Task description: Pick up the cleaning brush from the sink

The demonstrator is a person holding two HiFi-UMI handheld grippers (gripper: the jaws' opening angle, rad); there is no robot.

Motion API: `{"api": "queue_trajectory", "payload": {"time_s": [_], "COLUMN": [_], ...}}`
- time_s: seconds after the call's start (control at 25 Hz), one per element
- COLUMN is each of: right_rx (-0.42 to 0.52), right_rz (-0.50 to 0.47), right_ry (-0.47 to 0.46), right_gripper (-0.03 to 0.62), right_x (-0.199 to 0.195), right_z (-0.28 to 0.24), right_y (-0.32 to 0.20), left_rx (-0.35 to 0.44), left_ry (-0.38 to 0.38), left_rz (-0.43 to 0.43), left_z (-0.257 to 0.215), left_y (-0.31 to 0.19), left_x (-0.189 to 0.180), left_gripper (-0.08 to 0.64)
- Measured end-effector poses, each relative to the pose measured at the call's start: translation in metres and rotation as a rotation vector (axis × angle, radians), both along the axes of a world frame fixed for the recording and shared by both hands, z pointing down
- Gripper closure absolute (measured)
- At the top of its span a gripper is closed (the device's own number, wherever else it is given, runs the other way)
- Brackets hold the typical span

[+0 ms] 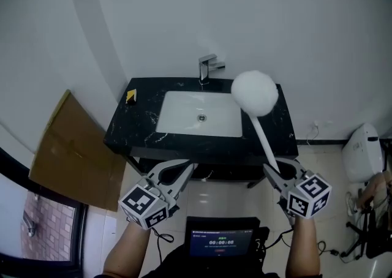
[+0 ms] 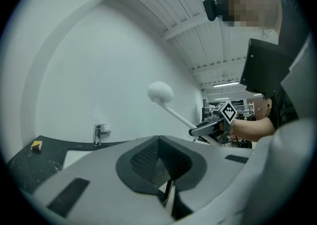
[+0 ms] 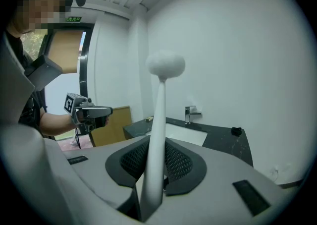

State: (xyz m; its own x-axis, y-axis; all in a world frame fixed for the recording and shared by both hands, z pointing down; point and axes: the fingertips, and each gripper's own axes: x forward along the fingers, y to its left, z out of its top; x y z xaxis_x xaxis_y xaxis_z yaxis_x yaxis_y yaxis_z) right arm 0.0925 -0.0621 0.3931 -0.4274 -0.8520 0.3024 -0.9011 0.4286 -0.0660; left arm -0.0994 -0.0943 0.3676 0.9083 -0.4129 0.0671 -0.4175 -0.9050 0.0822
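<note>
Pinching the cleaning brush [image 1: 255, 93] by its white handle in the right gripper [image 1: 278, 169], before the sink [image 1: 184, 125], left gripper [image 1: 188, 166] seemingly pressed together, empty.

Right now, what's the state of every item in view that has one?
cleaning brush: lifted clear of the sink, head tilted up, handle clamped in the right gripper.
right gripper: shut on the brush handle.
left gripper: shut, empty.
sink: empty, drain uncovered.
faucet: no water running.
</note>
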Motion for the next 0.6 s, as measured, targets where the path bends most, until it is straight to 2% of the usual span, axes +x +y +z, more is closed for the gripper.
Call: {"api": "queue_trajectory", "payload": {"time_s": [0.12,0.36,0.6], "right_rx": [0.029,0.064,0.073], "right_rz": [-0.006,-0.05,-0.049], "right_ry": [-0.038,-0.07,-0.073], "right_gripper": [0.538,0.538,0.538], "right_x": [0.028,0.093,0.118], "right_z": [0.001,0.003,0.008], "right_y": [0.04,0.113,0.157], "left_rx": [-0.044,-0.003,0.007], "left_ry": [0.026,0.016,0.034], "left_rz": [-0.07,-0.232,-0.301], "left_z": [0.002,0.012,0.008], "left_y": [0.041,0.117,0.163], "left_x": [0.034,0.106,0.125], "left_gripper": [0.552,0.552,0.552]}}
